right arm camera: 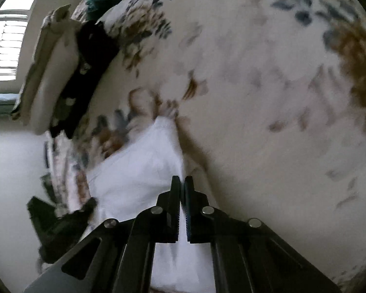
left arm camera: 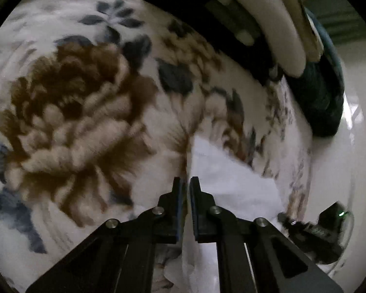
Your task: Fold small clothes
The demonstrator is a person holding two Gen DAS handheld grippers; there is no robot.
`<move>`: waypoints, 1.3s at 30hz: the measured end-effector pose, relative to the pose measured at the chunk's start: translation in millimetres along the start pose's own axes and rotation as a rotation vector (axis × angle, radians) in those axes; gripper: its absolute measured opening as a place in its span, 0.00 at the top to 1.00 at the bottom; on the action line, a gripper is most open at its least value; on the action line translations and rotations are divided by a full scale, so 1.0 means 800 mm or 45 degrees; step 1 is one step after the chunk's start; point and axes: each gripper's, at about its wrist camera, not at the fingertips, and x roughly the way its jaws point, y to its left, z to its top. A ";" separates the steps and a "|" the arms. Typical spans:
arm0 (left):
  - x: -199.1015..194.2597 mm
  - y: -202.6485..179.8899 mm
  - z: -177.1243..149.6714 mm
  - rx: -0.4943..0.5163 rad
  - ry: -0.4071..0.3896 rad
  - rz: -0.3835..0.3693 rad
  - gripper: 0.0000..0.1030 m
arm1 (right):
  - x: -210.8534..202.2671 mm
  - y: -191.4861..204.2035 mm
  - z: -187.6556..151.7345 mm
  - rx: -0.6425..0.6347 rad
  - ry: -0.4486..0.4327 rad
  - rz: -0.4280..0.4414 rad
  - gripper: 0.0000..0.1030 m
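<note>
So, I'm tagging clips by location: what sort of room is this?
Most likely a bedroom: a floral blanket covers a bed, a pale pillow lies at its edge, and a bright window is behind.

You get dim, motion-blurred pictures bent round at their dark edges, lit by a bright, washed-out window [right arm camera: 9, 36] beside the smeared flowered blanket [right arm camera: 268, 97].

Both views are pretty smeared, so the flower print on the bed blanket [left arm camera: 85, 112] is mush, worse in the right wrist view [right arm camera: 268, 97]. The white garment [left arm camera: 234, 183] runs down behind the left gripper [left arm camera: 186, 183] and off the bottom edge, same in the other view [right arm camera: 139, 171]. Can't make out its shape. The dark green bundle [left arm camera: 319, 102] is too dim to identify.
</note>
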 end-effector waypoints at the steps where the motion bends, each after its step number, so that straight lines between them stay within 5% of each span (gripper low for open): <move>1: -0.005 0.002 0.001 -0.020 0.017 -0.014 0.91 | -0.001 0.003 0.002 -0.012 0.036 -0.006 0.97; 3: -0.020 -0.004 -0.008 -0.009 0.054 -0.034 0.74 | -0.007 0.006 0.000 -0.023 0.075 -0.006 0.95; 4: -0.028 -0.004 -0.016 0.001 0.062 -0.051 0.59 | -0.016 0.008 -0.004 -0.047 0.080 -0.006 0.88; 6: -0.040 -0.010 -0.047 0.016 0.092 -0.081 0.41 | -0.031 0.009 -0.019 -0.092 0.090 -0.027 0.61; 7: -0.042 -0.012 -0.070 0.028 0.129 -0.090 0.40 | -0.033 0.008 -0.028 -0.107 0.109 -0.018 0.54; 12: -0.022 -0.014 -0.143 0.095 0.212 -0.040 0.43 | -0.020 -0.018 -0.088 -0.117 0.306 -0.023 0.54; 13: -0.021 -0.012 -0.150 0.084 0.192 -0.053 0.59 | -0.012 -0.026 -0.098 -0.098 0.335 -0.012 0.54; 14: -0.020 -0.010 -0.156 0.086 0.158 -0.065 0.97 | -0.006 -0.032 -0.104 -0.078 0.353 0.002 0.54; 15: -0.019 -0.011 -0.158 0.101 0.149 -0.040 0.95 | 0.000 -0.039 -0.111 -0.055 0.361 0.008 0.55; 16: -0.019 -0.011 -0.161 0.116 0.139 -0.026 0.96 | 0.003 -0.042 -0.114 -0.043 0.353 -0.001 0.68; 17: -0.023 -0.012 -0.162 0.124 0.124 -0.027 0.96 | 0.003 -0.043 -0.116 -0.045 0.345 -0.002 0.92; 21: -0.038 -0.022 -0.160 0.259 0.108 0.046 0.96 | -0.012 -0.040 -0.116 -0.058 0.266 -0.017 0.94; 26: -0.029 -0.027 -0.148 0.499 0.227 0.175 0.96 | -0.020 -0.023 -0.115 -0.189 0.257 -0.136 0.94; 28: -0.030 -0.018 -0.144 0.481 0.235 0.208 0.96 | -0.014 -0.023 -0.117 -0.225 0.283 -0.182 0.93; 31: -0.044 0.006 -0.142 0.309 0.310 0.032 0.92 | -0.018 -0.036 -0.114 -0.160 0.361 -0.088 0.81; 33: -0.052 0.012 -0.150 0.259 0.261 -0.030 0.72 | -0.028 -0.048 -0.113 -0.087 0.355 0.011 0.60; 34: -0.052 0.014 -0.159 0.251 0.251 -0.034 0.53 | -0.033 -0.052 -0.115 -0.086 0.343 0.024 0.53; 35: -0.046 0.013 -0.165 0.268 0.245 -0.016 0.49 | -0.034 -0.052 -0.117 -0.116 0.348 0.018 0.53; 39: -0.010 0.001 -0.182 0.361 0.256 0.055 0.51 | -0.005 -0.042 -0.129 -0.251 0.455 -0.050 0.53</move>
